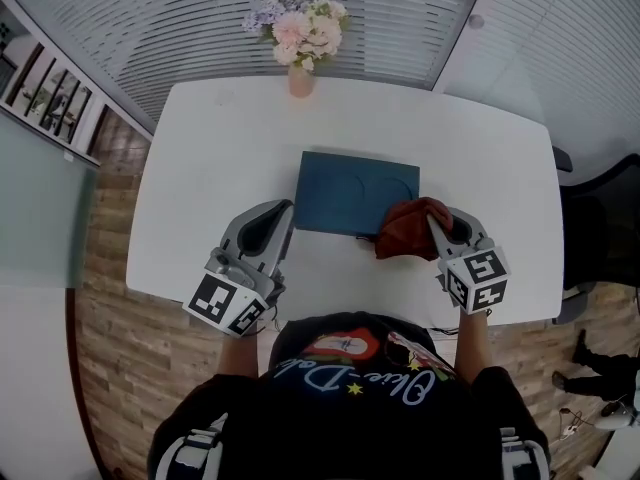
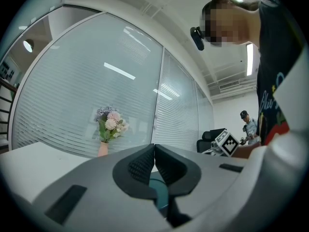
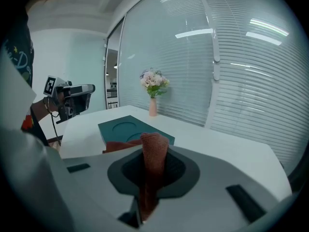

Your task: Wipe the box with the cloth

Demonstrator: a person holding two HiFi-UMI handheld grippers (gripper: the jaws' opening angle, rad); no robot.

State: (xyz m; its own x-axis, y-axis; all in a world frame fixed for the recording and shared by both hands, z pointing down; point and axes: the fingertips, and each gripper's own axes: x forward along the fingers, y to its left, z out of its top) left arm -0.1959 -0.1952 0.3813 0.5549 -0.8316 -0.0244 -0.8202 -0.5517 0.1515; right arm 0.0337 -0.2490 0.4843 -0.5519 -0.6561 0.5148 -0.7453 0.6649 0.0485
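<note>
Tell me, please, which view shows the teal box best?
The head view: almost the whole box shows from above. The right gripper view shows it partly behind the cloth; the left gripper view, only a sliver.

Left claw closed — right claw clamped

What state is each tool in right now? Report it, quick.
Left tool: closed, nothing between its jaws.
Right tool: closed, holding the cloth.
</note>
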